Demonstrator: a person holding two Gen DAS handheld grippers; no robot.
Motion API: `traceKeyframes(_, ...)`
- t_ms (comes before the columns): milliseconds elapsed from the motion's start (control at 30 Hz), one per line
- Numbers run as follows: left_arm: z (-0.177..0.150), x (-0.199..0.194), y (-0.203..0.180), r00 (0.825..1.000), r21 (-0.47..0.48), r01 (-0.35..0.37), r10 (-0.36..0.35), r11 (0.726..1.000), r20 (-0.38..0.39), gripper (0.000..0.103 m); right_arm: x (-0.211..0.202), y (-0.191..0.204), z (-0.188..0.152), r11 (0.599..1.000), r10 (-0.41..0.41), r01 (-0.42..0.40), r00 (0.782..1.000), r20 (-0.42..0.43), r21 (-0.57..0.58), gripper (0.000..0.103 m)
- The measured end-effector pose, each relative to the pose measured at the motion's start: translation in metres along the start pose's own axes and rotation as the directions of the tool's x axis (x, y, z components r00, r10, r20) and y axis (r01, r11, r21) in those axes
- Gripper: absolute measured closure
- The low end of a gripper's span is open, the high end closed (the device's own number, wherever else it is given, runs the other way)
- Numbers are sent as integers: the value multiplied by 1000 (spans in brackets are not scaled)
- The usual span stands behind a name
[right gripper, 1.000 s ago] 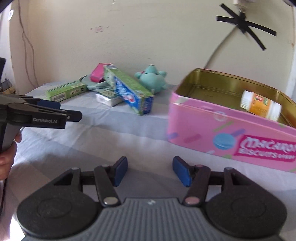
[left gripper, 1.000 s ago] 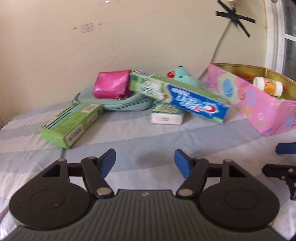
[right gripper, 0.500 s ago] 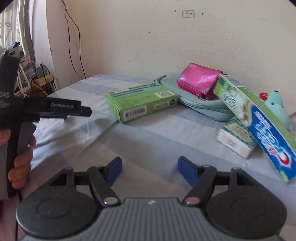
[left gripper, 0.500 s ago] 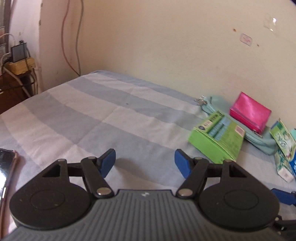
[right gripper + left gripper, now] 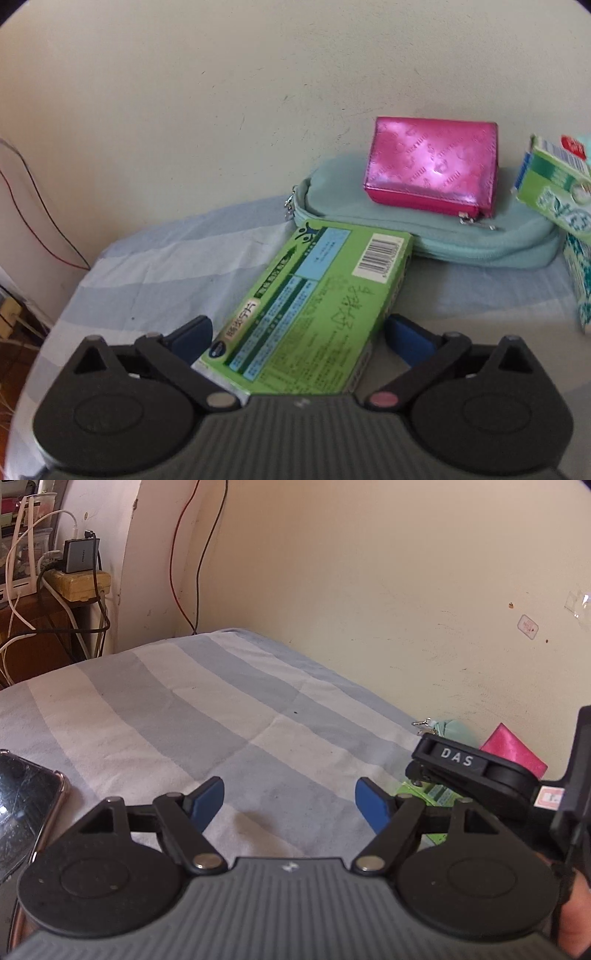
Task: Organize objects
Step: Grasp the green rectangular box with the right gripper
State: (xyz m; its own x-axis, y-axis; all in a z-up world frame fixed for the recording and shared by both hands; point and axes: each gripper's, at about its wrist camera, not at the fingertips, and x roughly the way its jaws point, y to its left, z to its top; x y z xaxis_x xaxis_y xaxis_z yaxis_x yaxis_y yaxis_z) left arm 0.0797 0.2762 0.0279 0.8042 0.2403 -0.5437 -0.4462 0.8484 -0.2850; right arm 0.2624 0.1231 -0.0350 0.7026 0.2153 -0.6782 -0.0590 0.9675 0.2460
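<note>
Cardboard green toothpaste box (image 5: 314,314) is lying flat on the bed (image 5: 155,273), between the wide-open fingers of the right gripper (image 5: 297,332) — likely light, stiff, crushable; grip its long sides gently. Left gripper (image 5: 290,801) is hovering wide, empty.

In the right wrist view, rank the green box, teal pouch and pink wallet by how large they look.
1. green box, though it lies nearest the camera, between the open fingers of the right gripper, so it may not truly be largest.
2. teal pouch, partly covered.
3. pink wallet, on the pouch.
</note>
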Motion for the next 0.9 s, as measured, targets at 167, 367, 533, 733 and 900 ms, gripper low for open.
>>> traceKeyframes(167,-1,-2,1,1000,-24,17,-17,1000,0,20,-7,-10,0,996,59,-61,998,-28,-67,2)
traceKeyframes(367,-2,0,2,999,-30,36,-36,999,-5,20,-21,-25,6,977,198,-204,975,-98,-63,34)
traceKeyframes(533,-1,-7,9,999,-79,-8,12,997,41,20,-34,-13,3,983,184,-185,982,-29,-10,2)
traceKeyframes(733,1,-10,14,998,-103,-25,31,994,60,20,-26,15,-13,997,81,-79,995,-52,24,0)
traceKeyframes(900,1,-9,15,998,-99,-21,27,995,61,20,-12,39,-28,989,-5,1,1000,-29,-146,0)
